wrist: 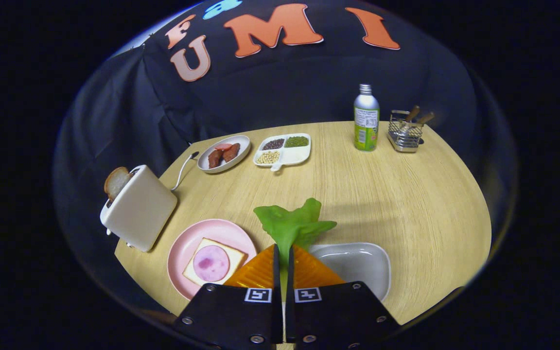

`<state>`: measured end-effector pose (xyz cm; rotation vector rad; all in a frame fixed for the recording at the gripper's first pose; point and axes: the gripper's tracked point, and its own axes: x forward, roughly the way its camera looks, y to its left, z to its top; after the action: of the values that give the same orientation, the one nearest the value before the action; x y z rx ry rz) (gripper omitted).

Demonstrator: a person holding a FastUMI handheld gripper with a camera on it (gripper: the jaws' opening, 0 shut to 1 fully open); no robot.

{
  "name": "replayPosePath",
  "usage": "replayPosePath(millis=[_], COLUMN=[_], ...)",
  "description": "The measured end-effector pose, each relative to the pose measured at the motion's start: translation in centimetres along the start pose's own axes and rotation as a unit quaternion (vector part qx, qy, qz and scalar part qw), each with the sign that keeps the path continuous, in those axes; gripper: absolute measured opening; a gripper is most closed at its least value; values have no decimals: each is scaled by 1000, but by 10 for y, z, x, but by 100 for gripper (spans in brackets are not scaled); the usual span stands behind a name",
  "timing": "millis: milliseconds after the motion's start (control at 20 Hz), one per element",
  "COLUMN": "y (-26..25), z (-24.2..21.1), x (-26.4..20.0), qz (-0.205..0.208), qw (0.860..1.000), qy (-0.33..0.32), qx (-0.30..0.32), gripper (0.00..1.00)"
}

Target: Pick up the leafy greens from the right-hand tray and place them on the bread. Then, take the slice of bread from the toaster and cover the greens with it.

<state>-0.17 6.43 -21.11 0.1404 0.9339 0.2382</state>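
My gripper (283,253) is shut on the leafy greens (293,224), a green leaf that sticks out ahead of the fingertips, lifted above the table. Below and to the right of the fingers lies the grey right-hand tray (362,265), with nothing in it. To the left of the fingers sits a pink plate (185,245) holding a slice of bread (234,255) topped with a round slice of ham (210,263). Farther left stands a white toaster (140,209), tilted in the view, with a slice of bread (116,181) poking out of its slot.
Beyond the greens, at the back of the round wooden table (406,204), are a grey plate of sausages (224,153), a white divided dish of beans (284,149), a green bottle (366,119) and a wire caddy (405,132). The toaster's cord (183,170) trails back.
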Motion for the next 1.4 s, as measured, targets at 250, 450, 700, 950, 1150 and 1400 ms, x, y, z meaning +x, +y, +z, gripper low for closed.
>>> replayPosePath(millis=[250, 450, 700, 950, 1150, 1400], y=[54, 84, 120, 137, 130, 124], z=[-5, -12, -24, -44, -57, -55], x=[3, 9, 16, 29, 47, 51], qz=[50, 79, 114, 124, 94, 57], qw=[998, 995, 990, 985, 987, 988], qy=[17, 34, 56, 82, 103, 88], qx=[-35, -51, -66, -84, -81, -117], gripper=[3, 3, 3, 3, 12, 33])
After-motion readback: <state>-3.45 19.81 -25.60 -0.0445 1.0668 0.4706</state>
